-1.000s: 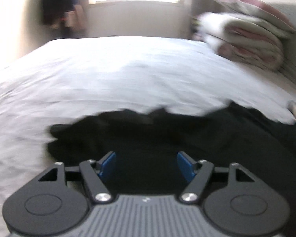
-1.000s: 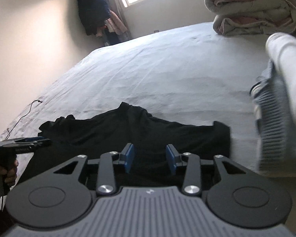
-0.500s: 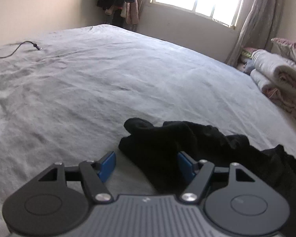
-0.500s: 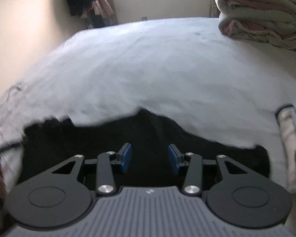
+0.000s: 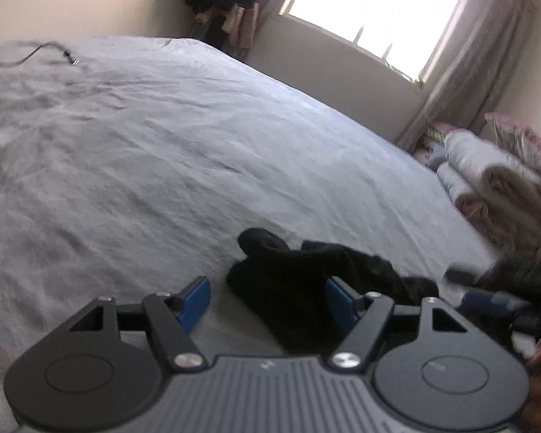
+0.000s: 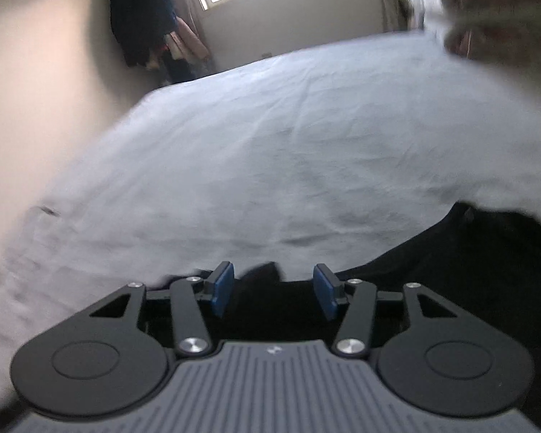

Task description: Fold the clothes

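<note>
Crumpled black cloth garment (image 5: 306, 281) lies on the pale grey bedsheet (image 5: 162, 166) between the left gripper's (image 5: 267, 305) wide-spread blue pads, while the blurred right-wrist view shows the right gripper (image 6: 273, 290) equally wide over the garment's near edge.

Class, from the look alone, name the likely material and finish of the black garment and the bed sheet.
Black garment: soft matte fabric, probably knit; it slumps in limp folds without shine. Bed sheet: light grey woven cloth, possibly cotton; matte, with fine creases.
</note>
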